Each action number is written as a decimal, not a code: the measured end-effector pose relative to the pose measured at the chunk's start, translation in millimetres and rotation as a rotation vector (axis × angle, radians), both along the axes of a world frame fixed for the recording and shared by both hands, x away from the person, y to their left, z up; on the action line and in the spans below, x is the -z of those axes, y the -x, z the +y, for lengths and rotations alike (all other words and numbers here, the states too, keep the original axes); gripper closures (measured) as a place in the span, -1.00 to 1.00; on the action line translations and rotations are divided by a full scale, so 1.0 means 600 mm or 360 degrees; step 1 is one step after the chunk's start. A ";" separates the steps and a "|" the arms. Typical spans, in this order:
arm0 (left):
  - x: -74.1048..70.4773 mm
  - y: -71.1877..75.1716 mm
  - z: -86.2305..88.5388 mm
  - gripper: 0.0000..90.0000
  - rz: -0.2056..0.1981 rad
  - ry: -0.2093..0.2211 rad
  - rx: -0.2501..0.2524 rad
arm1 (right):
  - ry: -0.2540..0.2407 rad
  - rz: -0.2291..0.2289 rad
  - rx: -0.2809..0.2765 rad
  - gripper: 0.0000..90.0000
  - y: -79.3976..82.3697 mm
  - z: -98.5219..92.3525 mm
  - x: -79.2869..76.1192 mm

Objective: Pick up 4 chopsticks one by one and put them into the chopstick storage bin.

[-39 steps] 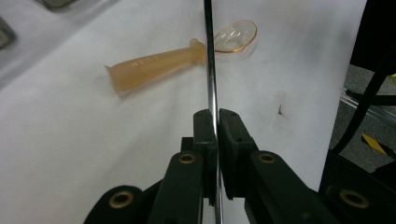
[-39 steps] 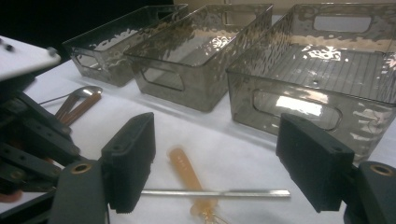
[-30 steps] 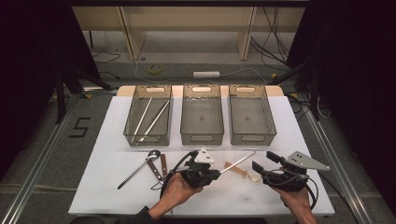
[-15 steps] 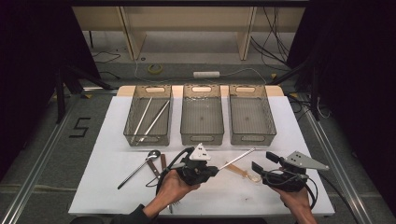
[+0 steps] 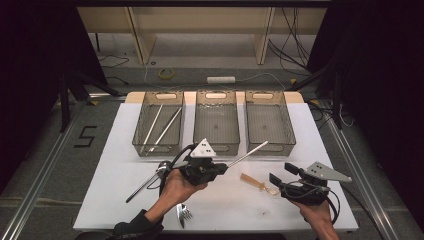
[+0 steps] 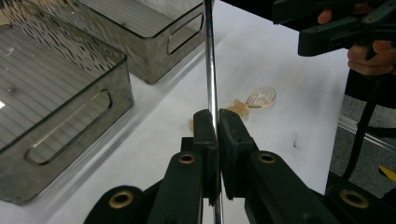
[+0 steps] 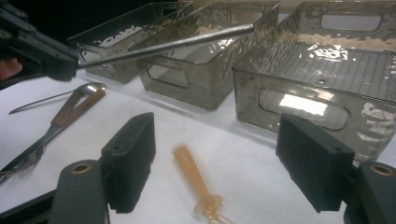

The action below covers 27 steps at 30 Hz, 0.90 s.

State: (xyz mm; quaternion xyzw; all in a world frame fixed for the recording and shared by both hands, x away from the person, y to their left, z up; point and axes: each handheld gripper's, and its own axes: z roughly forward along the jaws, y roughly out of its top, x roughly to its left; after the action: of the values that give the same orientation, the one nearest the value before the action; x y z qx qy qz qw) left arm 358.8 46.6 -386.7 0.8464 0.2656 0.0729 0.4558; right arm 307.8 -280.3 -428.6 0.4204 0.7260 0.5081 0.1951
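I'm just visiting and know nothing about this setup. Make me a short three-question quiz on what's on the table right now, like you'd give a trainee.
1. True or false: the left gripper has its fingers shut on a metal rod.
2. How many clear bins stand in the row at the far side of the table, and which one already holds rods?
3. Multiple choice: the thing lying on the table in front of the right gripper, between its open fingers in the right gripper view, is A) a fork, B) a clear amber spoon, C) a knife.

Key: 1. True. 2. Three; the left bin as the high view shows them. 3. B.
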 end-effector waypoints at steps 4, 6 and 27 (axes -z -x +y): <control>-0.016 -0.015 0.012 0.90 -0.0023 0.0025 -0.0024 | -0.0001 -0.0004 0.0005 -0.35 -0.001 -0.001 0.000; -0.022 -0.024 0.020 0.90 -0.0030 0.0049 -0.0046 | -0.0003 0.0003 0.0008 -0.35 -0.001 -0.001 0.001; -0.067 -0.121 0.107 0.91 -0.0049 0.0063 -0.0326 | -0.0012 0.0013 0.0016 -0.35 -0.003 -0.003 0.003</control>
State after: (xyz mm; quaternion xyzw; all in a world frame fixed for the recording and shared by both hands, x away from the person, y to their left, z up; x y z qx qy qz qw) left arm 431.6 110.9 -346.5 0.8044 0.3450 0.1268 0.4668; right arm 309.4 -281.8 -430.2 0.4268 0.7227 0.5082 0.1932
